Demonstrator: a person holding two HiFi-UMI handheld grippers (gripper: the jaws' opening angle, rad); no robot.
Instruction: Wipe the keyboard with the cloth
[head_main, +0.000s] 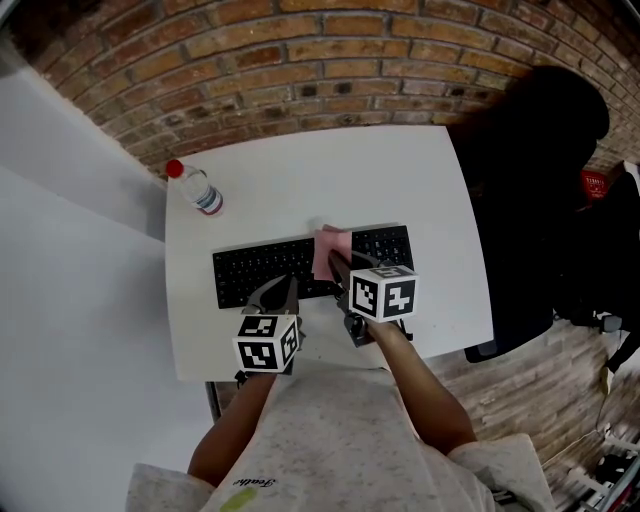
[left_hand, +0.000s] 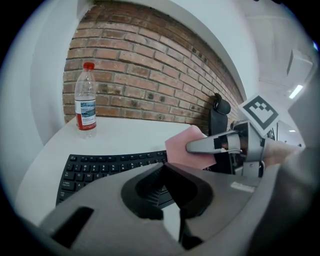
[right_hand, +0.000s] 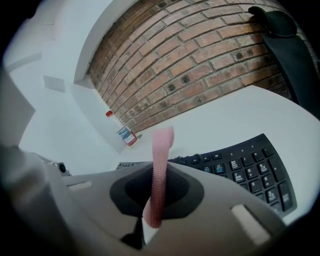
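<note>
In the head view a white counter (head_main: 330, 170) fills the middle of the frame, with a brick wall (head_main: 300, 60) across the top and a dark chair (head_main: 540, 180) at the right edge. A black keyboard (head_main: 260, 270) lies across the lower middle of the counter, and a clear bottle (head_main: 200, 190) with a red cap stands well apart from it at the counter's upper left.

The right hand-held gripper (head_main: 338, 268) sits just right of centre, clenched on a pink cloth (head_main: 332, 250). The cloth hangs over the keyboard's right-of-centre keys, covering part of the upper rows. In the right gripper view the cloth (right_hand: 160, 160) runs edge-on as a thin pink strip up out of the pinched jaws of that hand-held gripper (right_hand: 156, 190), with the keyboard (right_hand: 250, 170) at lower right and the bottle (right_hand: 125, 132) small at centre left.

The left hand-held gripper (head_main: 278, 292) is at the keyboard's near edge, left of the other one. Its own view shows its jaws (left_hand: 167, 172) closed together with nothing between them. Beyond them lie the keyboard (left_hand: 100, 167) at lower left, the cloth (left_hand: 182, 147) in the other gripper at centre right, and the bottle (left_hand: 86, 97) at upper left.
</note>
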